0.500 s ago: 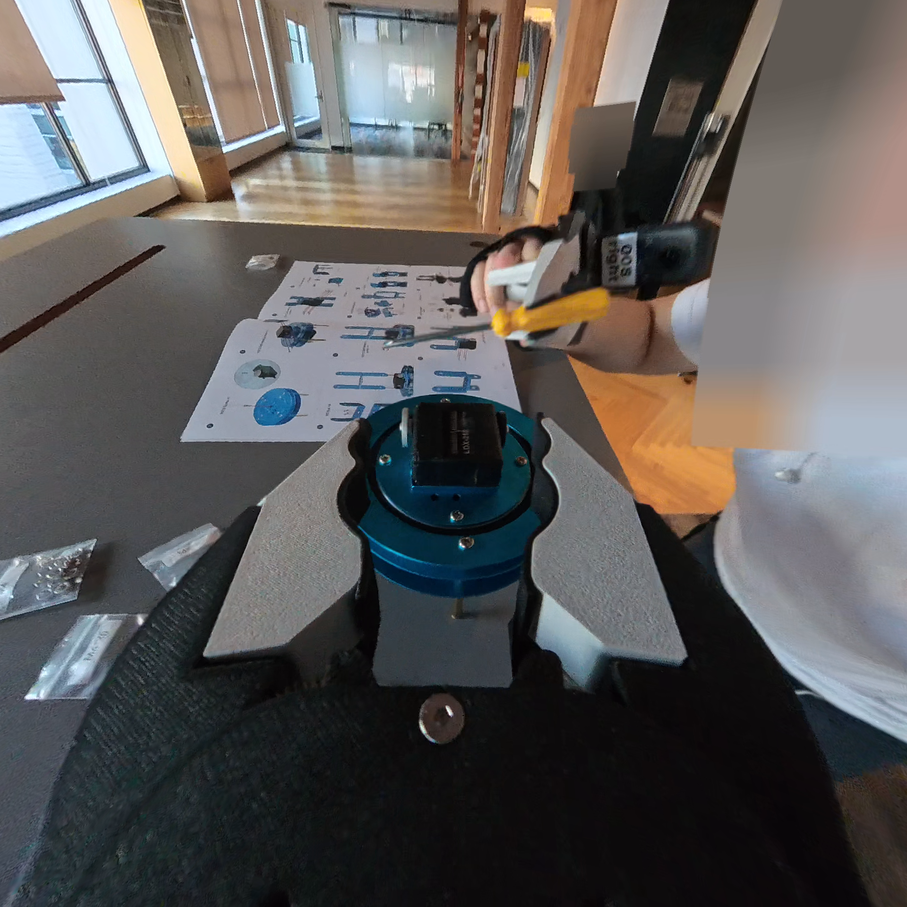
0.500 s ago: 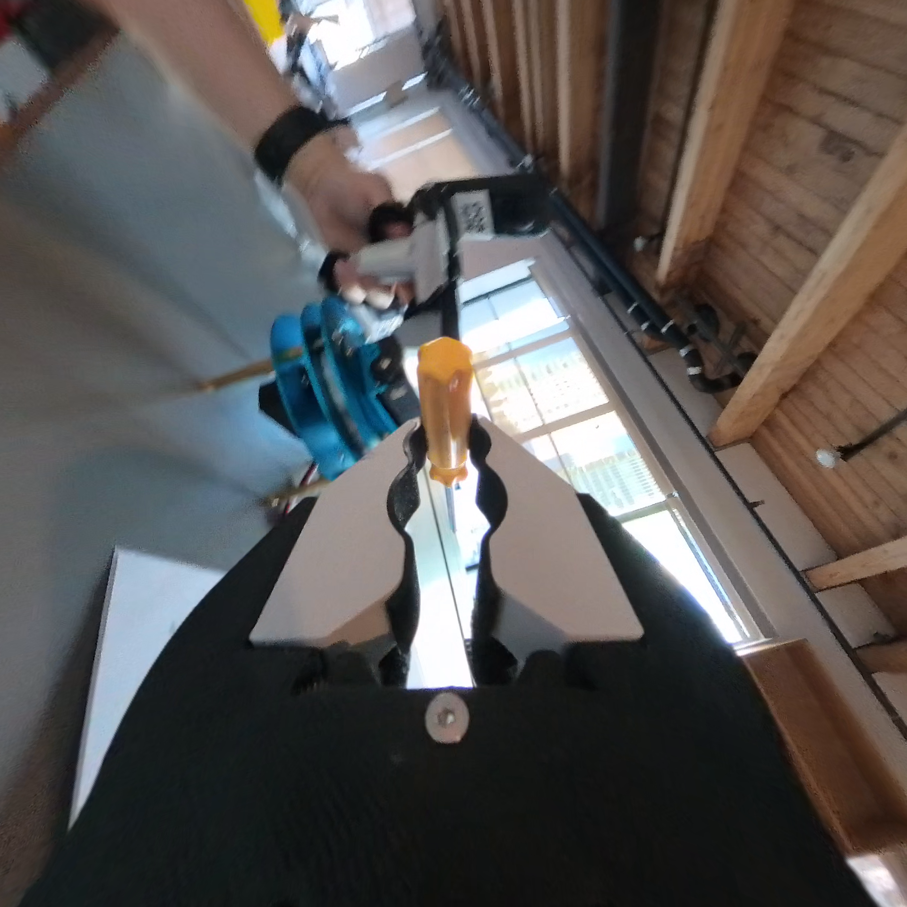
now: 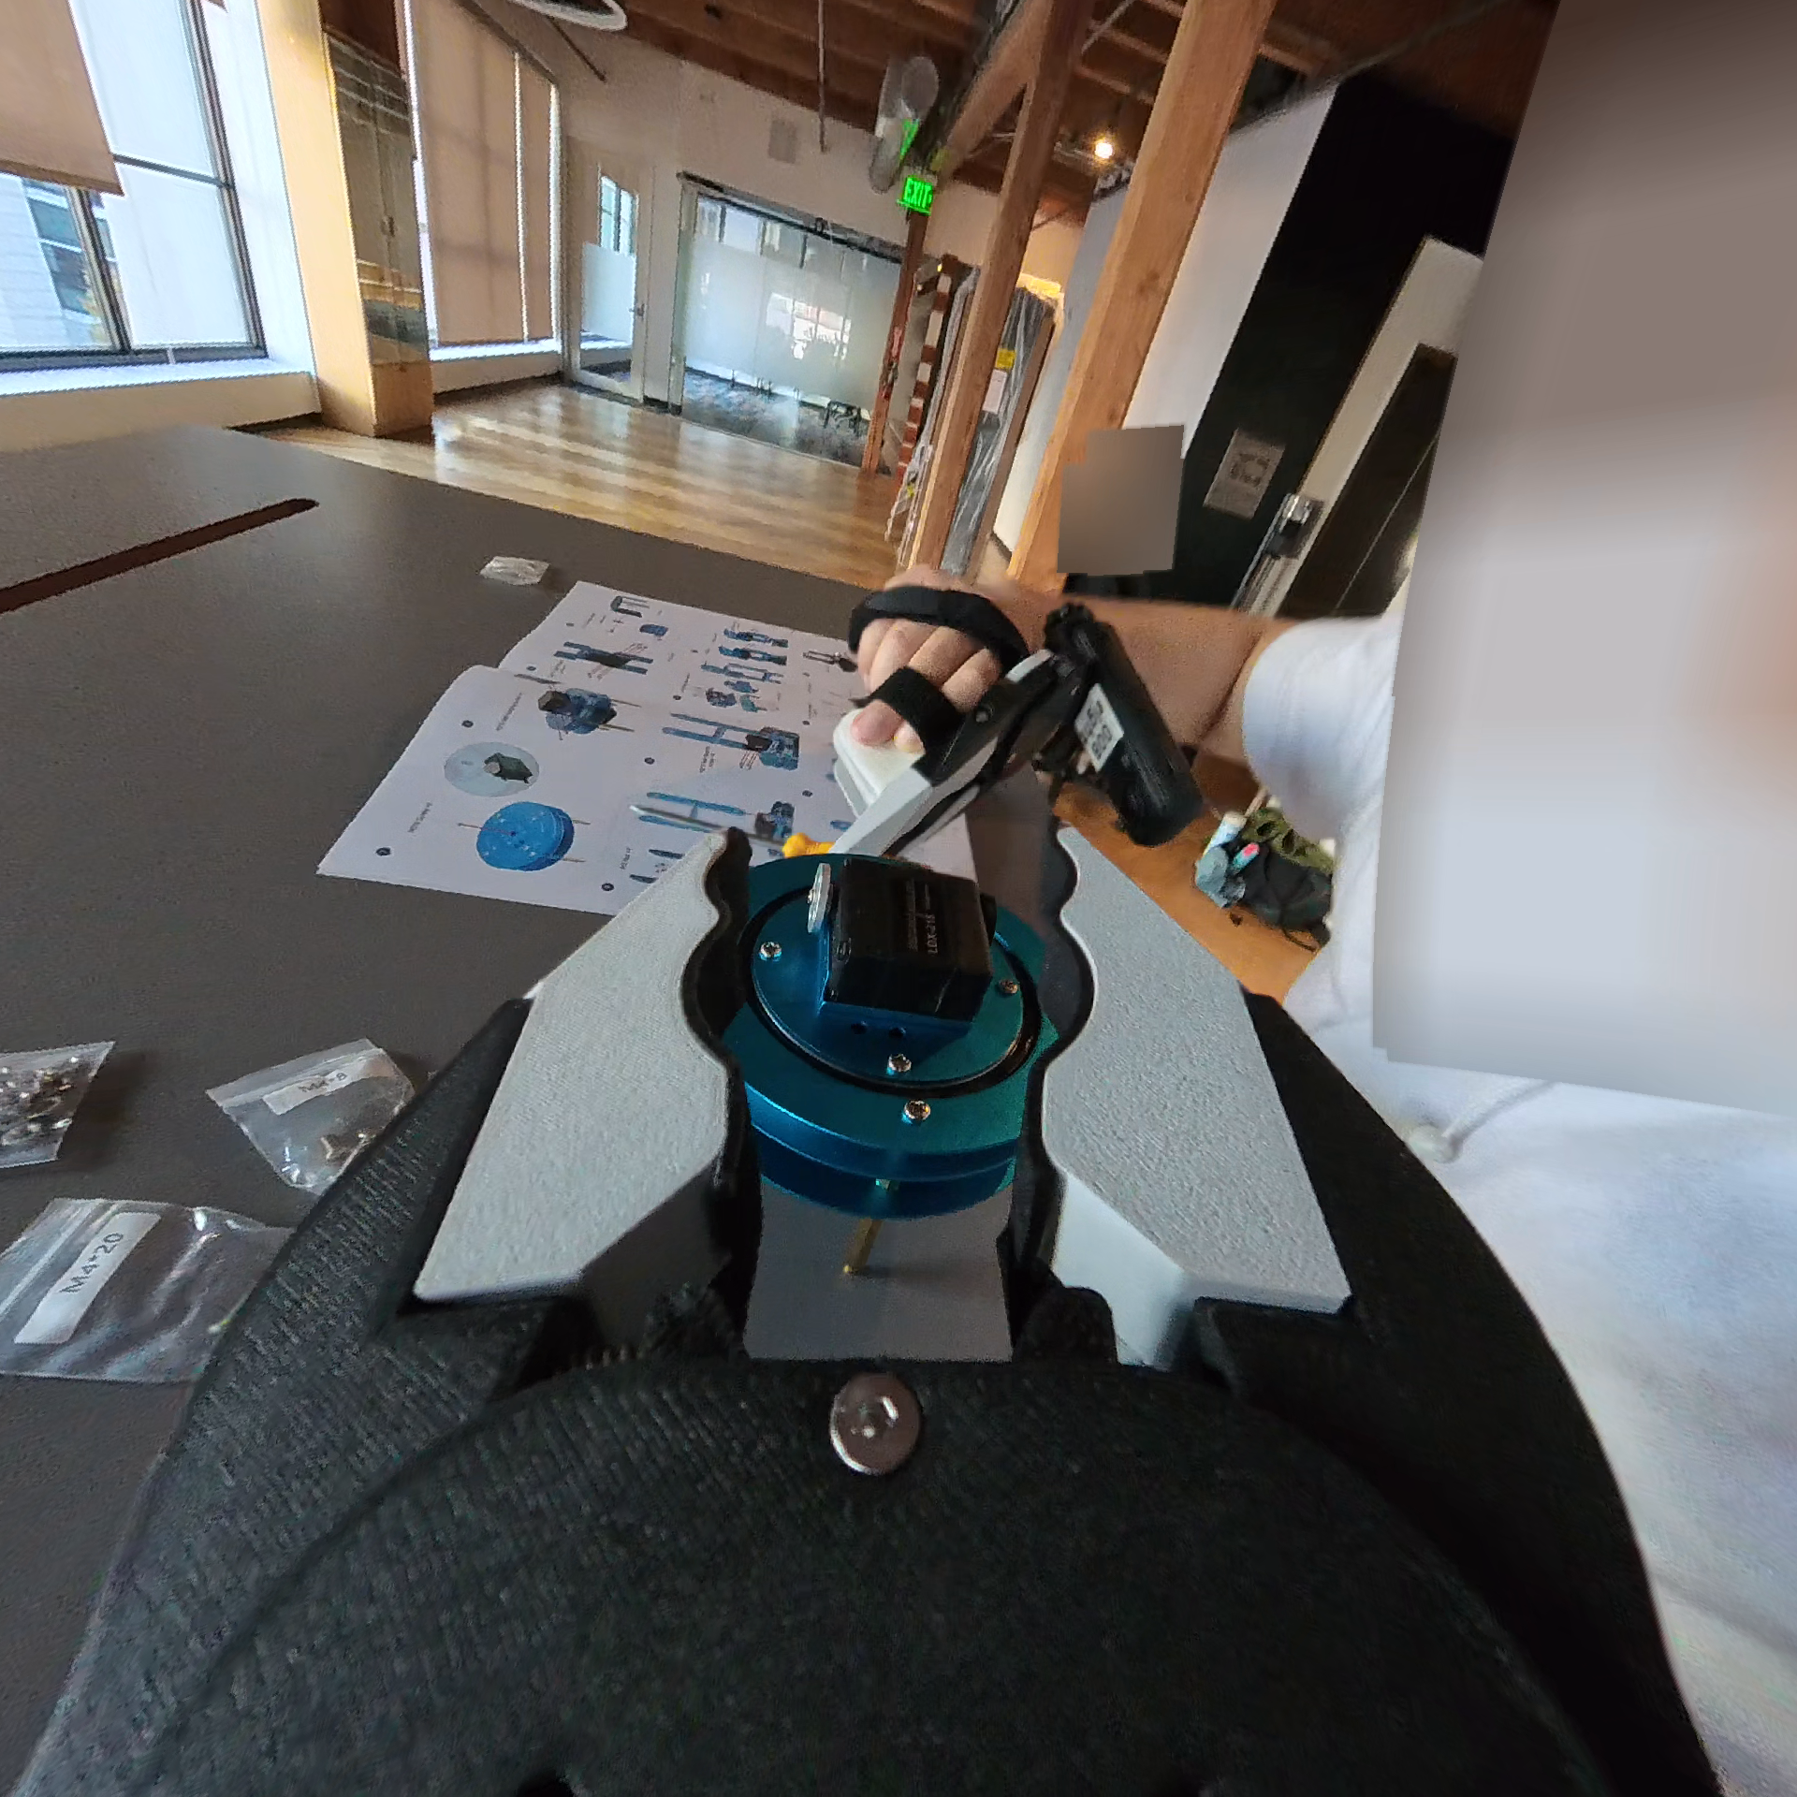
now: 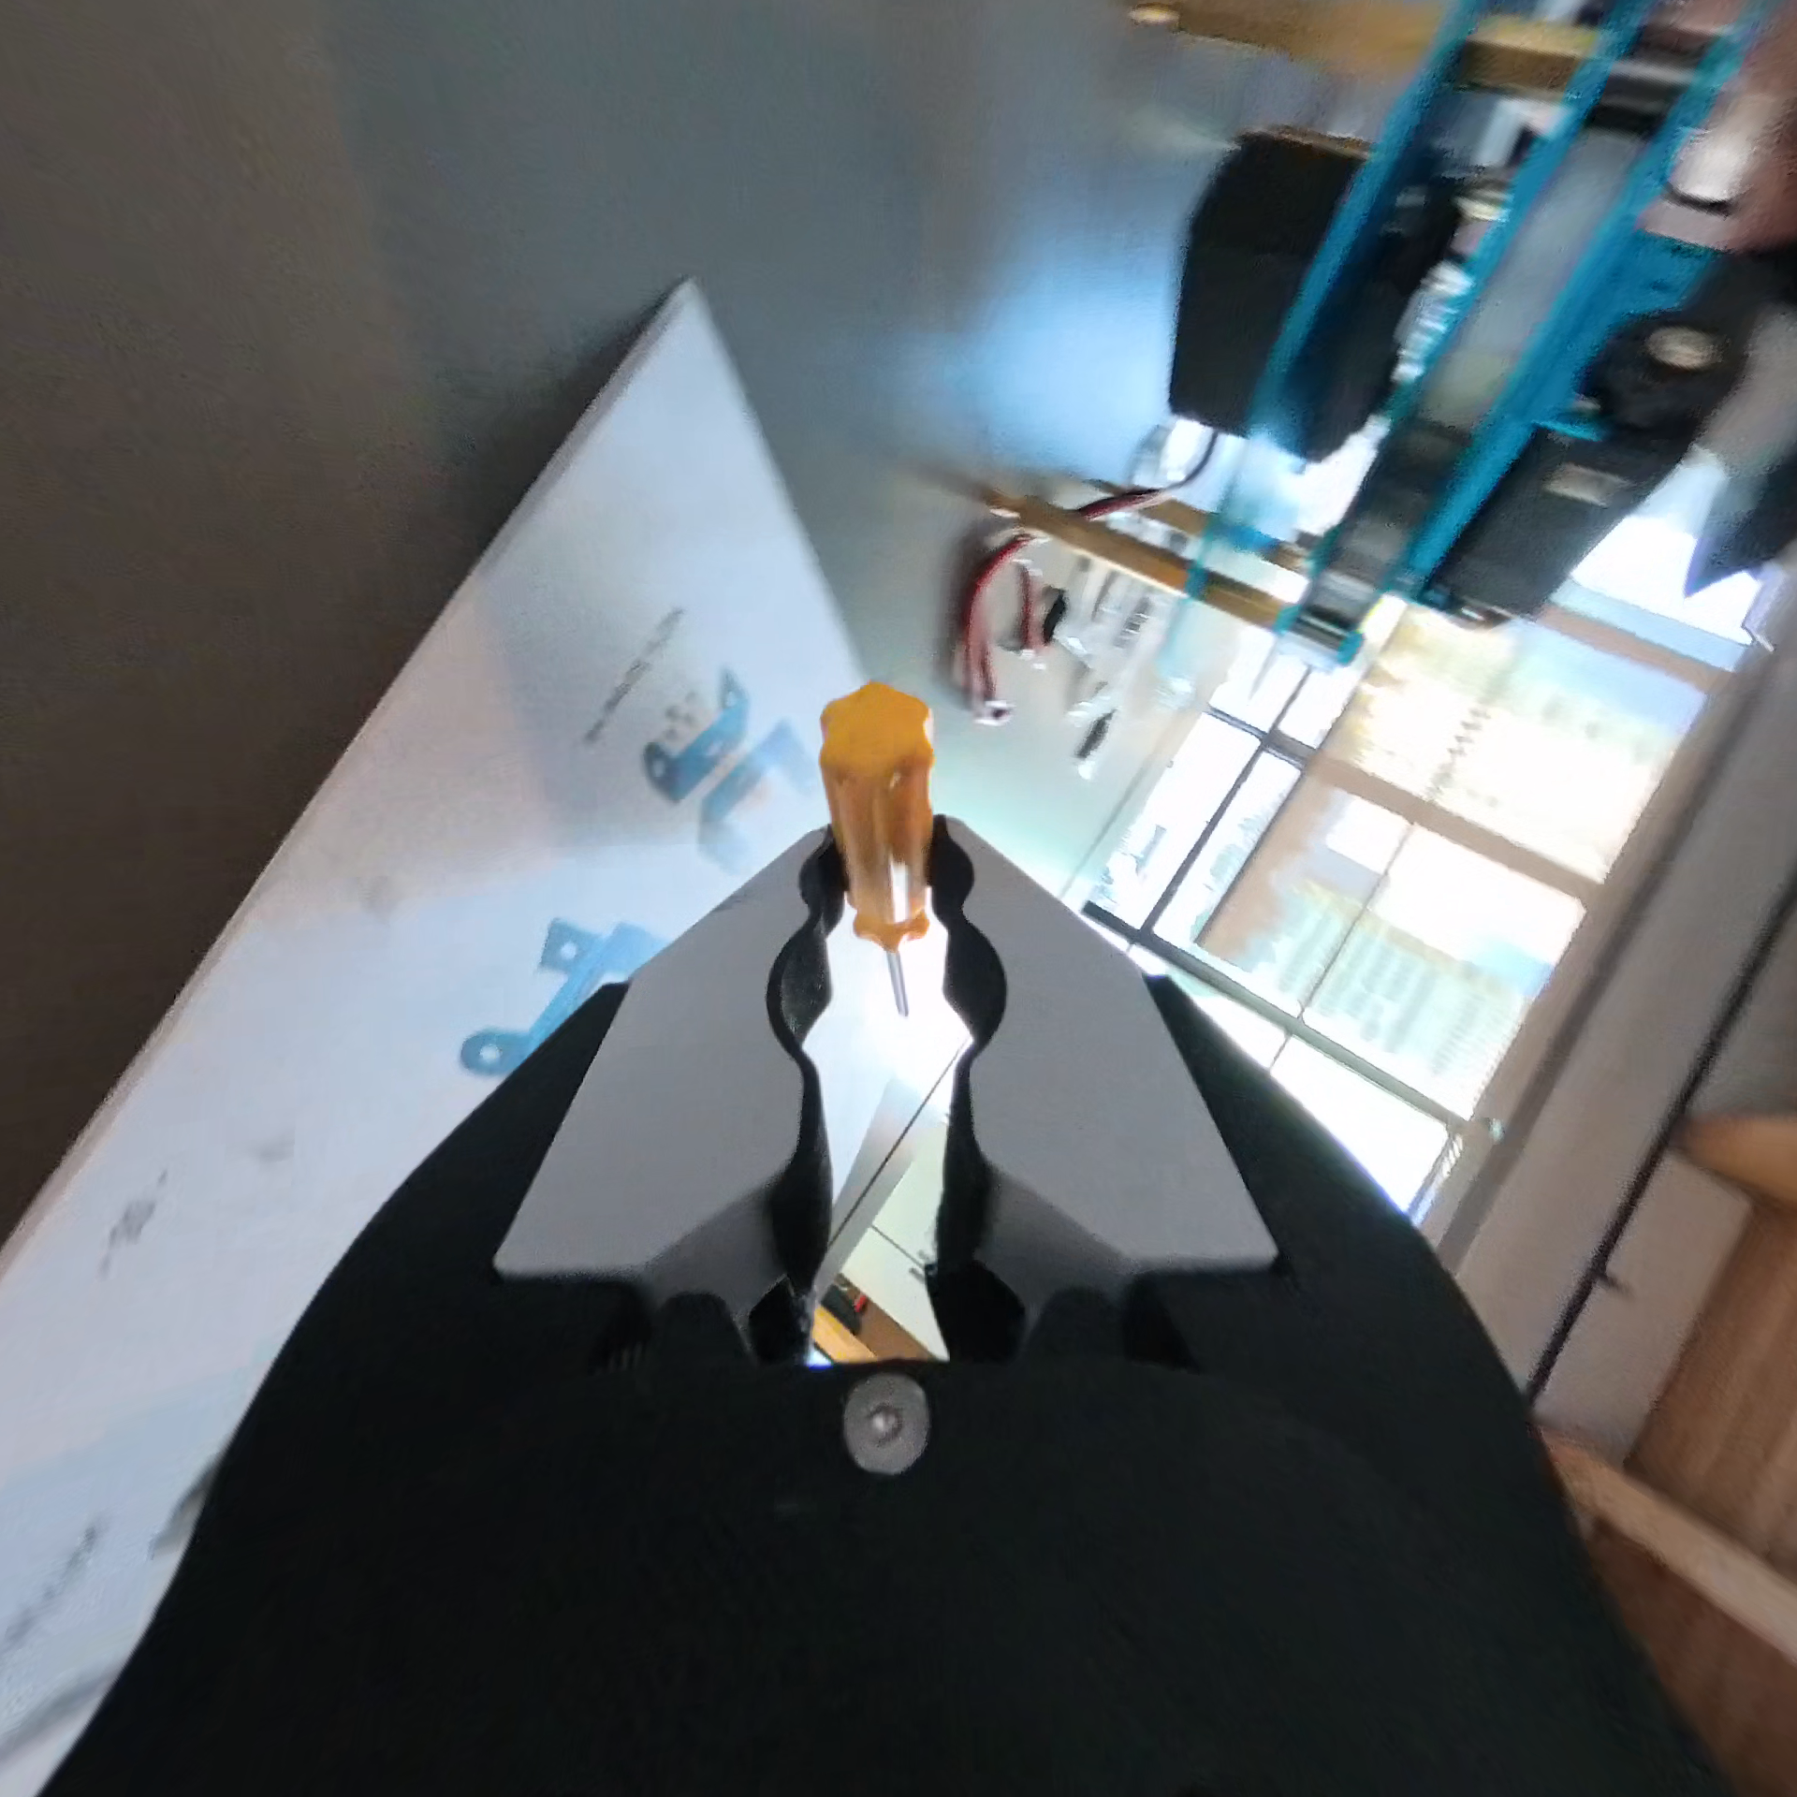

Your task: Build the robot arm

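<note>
My left gripper (image 3: 895,848) is shut on a blue round metal assembly (image 3: 875,1118) and holds it above the dark table (image 3: 194,778). A black servo block (image 3: 904,948) sits on top of the assembly, and a brass pin sticks out below it. My right gripper (image 4: 880,846) is shut on the handle of an orange screwdriver (image 4: 875,807), whose thin shaft points back between the fingers. In the left wrist view the right gripper (image 3: 875,827) is just behind the assembly, with only a bit of the screwdriver (image 3: 807,844) showing. The assembly (image 4: 1410,389) is blurred at the upper right of the right wrist view.
Printed instruction sheets (image 3: 583,758) lie on the table beyond the assembly and also show in the right wrist view (image 4: 389,875). Small plastic bags of screws (image 3: 311,1109) (image 3: 88,1274) lie at the left. A person in a white top (image 3: 1556,1361) is at the right, by the table edge. My hands' fingertips stand some 20 centimetres from each other. To reach the black servo block (image 3: 904,948) in a straight line is about 5 centimetres for my left fingers, about 15 centimetres for my right.
The right gripper with the screwdriver has come down and closer, now just behind the blue assembly. Its view has swung toward the table and sheet. The left gripper still holds the assembly.
</note>
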Motion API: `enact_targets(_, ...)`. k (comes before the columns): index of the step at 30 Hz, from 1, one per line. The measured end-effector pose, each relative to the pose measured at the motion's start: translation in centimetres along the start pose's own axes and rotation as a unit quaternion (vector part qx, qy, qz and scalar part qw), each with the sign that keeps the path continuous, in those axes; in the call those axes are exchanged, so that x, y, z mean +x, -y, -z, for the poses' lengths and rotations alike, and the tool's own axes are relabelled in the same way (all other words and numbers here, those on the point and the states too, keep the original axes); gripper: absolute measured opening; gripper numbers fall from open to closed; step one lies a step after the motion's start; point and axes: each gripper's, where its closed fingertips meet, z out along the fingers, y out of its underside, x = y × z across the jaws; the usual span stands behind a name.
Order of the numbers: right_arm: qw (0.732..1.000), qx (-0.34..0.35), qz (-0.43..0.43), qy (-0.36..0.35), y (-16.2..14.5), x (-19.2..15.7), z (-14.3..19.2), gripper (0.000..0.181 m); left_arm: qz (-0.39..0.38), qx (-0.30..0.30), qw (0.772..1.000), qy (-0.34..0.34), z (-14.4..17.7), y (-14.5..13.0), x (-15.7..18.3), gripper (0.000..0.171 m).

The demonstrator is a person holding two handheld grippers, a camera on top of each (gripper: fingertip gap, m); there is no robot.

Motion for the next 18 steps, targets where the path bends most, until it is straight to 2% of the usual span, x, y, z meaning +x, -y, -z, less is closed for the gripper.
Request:
enact_targets(3,0.997,0.014,0.014,0.07,0.2,-1.0,-0.1,0.017,-0.029,-0.021,0.999,0.01,-0.3,-0.2,0.5,0.065)
enact_targets(6,0.995,0.013,0.024,0.098,-0.3,-1.2,0.1,0.02,-0.038,-0.052,0.998,0.013,-0.6,-0.9,0.7,0.067)
enact_targets(10,0.996,0.018,-0.017,0.08,-1.6,-0.9,0.7,0.036,-0.029,-0.116,0.991,0.055,-1.1,-2.4,-0.4,0.065)
enact_targets(14,0.99,0.036,-0.133,0.04,-3.4,0.1,2.1,0.036,-0.051,-0.139,0.986,0.074,-2.5,-2.0,0.5,0.061)
enact_targets(15,0.979,0.06,-0.197,0.014,-3.3,1.2,2.7,0.036,-0.054,-0.15,0.984,0.077,-2.7,-2.1,0.7,0.062)
enact_targets(16,0.956,0.102,-0.274,-0.019,-2.8,2.8,3.3,0.036,-0.065,-0.162,0.981,0.085,-2.8,-2.4,0.8,0.061)
enact_targets(17,0.922,0.154,-0.352,-0.051,-2.3,4.7,4.0,0.034,-0.082,-0.178,0.976,0.096,-2.8,-2.9,0.6,0.06)
enact_targets(18,0.874,0.215,-0.429,-0.079,-1.8,6.8,4.9,0.033,-0.102,-0.198,0.968,0.113,-2.7,-3.4,0.1,0.059)
